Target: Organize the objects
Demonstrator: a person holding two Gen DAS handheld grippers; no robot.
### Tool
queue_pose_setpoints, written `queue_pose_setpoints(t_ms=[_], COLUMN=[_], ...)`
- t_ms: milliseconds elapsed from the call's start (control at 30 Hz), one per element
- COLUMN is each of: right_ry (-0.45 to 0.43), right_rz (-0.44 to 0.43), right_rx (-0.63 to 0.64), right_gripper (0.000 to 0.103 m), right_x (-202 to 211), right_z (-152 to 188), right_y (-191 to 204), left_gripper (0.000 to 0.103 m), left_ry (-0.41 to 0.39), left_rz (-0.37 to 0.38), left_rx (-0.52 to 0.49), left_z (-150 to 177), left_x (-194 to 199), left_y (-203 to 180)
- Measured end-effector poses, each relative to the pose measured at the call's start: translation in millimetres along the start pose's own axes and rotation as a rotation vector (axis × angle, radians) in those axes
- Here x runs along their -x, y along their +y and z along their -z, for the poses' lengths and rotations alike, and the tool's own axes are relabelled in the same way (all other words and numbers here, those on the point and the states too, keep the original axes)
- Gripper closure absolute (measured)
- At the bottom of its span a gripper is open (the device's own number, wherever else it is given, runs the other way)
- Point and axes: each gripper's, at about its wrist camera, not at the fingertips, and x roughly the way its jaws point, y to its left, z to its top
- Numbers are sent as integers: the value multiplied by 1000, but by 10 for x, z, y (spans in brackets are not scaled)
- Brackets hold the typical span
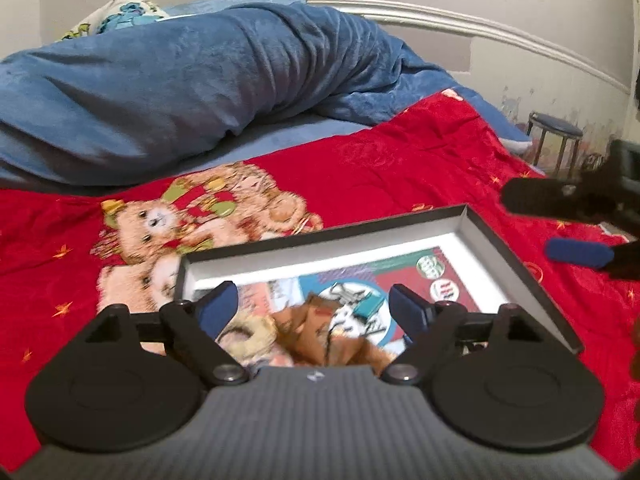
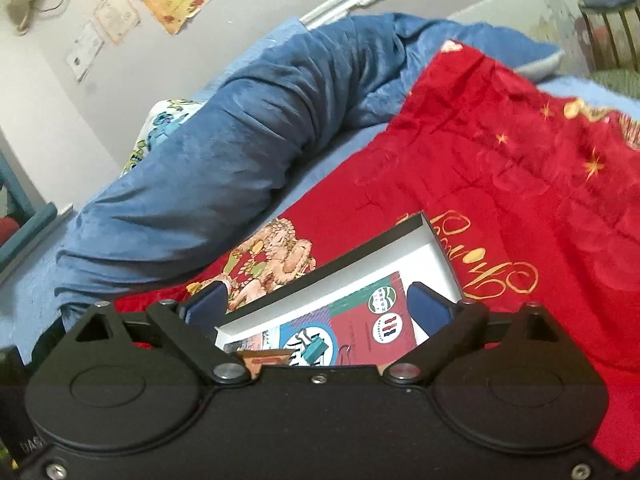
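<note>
Left wrist view: the left gripper (image 1: 312,312) hangs spread wide over the shallow box (image 1: 516,252) on the red blanket (image 1: 400,160), a brown soft toy (image 1: 320,336) blurred beneath

Right wrist view: the right gripper (image 2: 316,304) gapes empty above the box (image 2: 440,248) and its colourful booklet (image 2: 360,320)

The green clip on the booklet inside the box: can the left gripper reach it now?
Probably yes. The left gripper is open above the open box, and the green clip lies uncovered between its fingers; the right gripper is off to the side.
</note>
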Motion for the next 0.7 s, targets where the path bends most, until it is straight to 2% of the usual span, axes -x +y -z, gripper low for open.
queue_pose_setpoints(t_ms=[233, 400, 567, 600, 700], right_ry=[-44, -98, -101, -100, -88], right_rz=[39, 71, 109, 124, 180], right_rx=[127, 220, 278, 290, 311], right_gripper=[1, 0, 0, 0, 0], right_x=[473, 898, 1384, 1479, 1744], right_z=[88, 198, 485, 556, 785], right_y=[278, 494, 632, 653, 692], left_gripper=[13, 10, 3, 0, 0], left_ry=[39, 25, 14, 22, 83], left_rz=[-13, -16, -9, -18, -54], left_rx=[21, -4, -48, -43, -45], left_z=[97, 115, 361, 417, 572], left_x=[394, 848, 1298, 1355, 1438], left_y=[84, 76, 30, 29, 23])
